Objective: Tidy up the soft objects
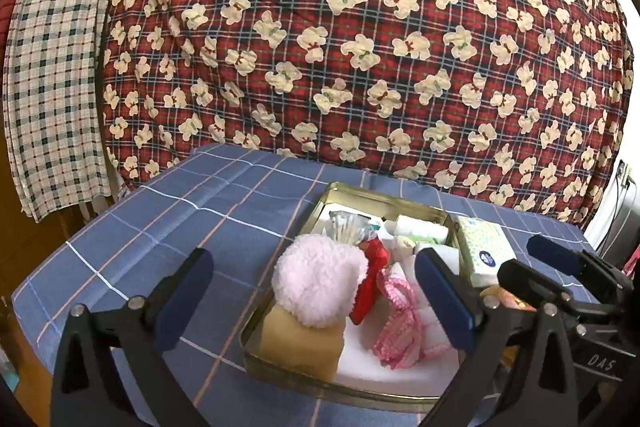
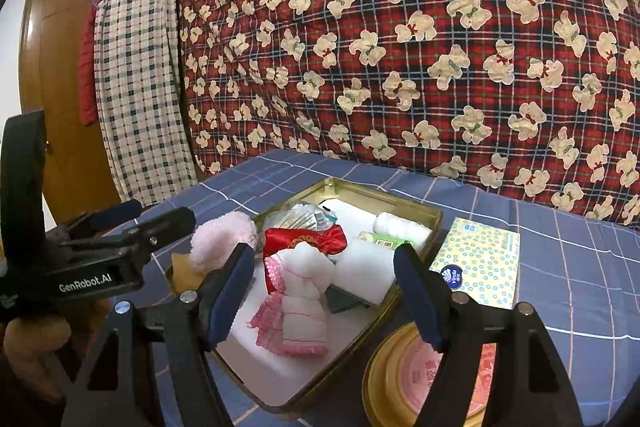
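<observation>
A gold metal tin sits on the blue checked tablecloth, full of soft items. In it are a fluffy pink pompom on a tan sponge, a red satin pouch, a pink-trimmed white cloth, white foam blocks and a white roll. My left gripper is open and empty, hovering over the tin's near left side. My right gripper is open and empty above the tin's middle.
A patterned tissue pack lies right of the tin. A round gold and pink lid lies at the front right. A red bear-print quilt hangs behind the table, a checked cloth at the left.
</observation>
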Motion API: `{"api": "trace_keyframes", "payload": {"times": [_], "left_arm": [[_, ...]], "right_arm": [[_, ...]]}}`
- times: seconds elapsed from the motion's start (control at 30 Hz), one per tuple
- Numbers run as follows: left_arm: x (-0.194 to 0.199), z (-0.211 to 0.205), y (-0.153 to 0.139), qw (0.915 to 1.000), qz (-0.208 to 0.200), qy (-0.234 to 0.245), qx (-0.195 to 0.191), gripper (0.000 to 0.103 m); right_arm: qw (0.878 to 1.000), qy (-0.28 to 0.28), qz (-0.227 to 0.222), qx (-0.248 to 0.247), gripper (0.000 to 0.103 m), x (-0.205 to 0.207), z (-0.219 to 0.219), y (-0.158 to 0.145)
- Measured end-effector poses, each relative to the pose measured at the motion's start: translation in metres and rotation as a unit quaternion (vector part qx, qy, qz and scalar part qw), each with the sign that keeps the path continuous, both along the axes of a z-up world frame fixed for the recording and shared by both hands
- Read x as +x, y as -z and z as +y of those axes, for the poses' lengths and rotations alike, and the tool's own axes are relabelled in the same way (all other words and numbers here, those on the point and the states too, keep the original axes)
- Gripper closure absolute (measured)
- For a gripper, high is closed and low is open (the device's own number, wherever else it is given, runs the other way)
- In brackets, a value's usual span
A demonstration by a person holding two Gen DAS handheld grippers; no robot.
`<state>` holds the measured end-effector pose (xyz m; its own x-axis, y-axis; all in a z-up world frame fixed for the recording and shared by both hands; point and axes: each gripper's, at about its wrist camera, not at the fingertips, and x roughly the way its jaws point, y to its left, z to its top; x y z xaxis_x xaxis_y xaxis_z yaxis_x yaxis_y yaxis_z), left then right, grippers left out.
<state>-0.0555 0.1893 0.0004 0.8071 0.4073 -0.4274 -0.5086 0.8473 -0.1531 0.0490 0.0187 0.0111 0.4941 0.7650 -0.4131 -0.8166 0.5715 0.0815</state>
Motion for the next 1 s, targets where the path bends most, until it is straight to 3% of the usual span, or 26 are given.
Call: {"api": "trace_keyframes", "payload": {"times": [1.0], "left_arm": [[-0.0017,-0.0094,-0.0021,0.9999,0.010,0.010,0.004,0.001]], "right_arm": [[1.000,0.000,-0.002,0.007,0.028,-0.0039,-0.0028,-0.0037]]}}
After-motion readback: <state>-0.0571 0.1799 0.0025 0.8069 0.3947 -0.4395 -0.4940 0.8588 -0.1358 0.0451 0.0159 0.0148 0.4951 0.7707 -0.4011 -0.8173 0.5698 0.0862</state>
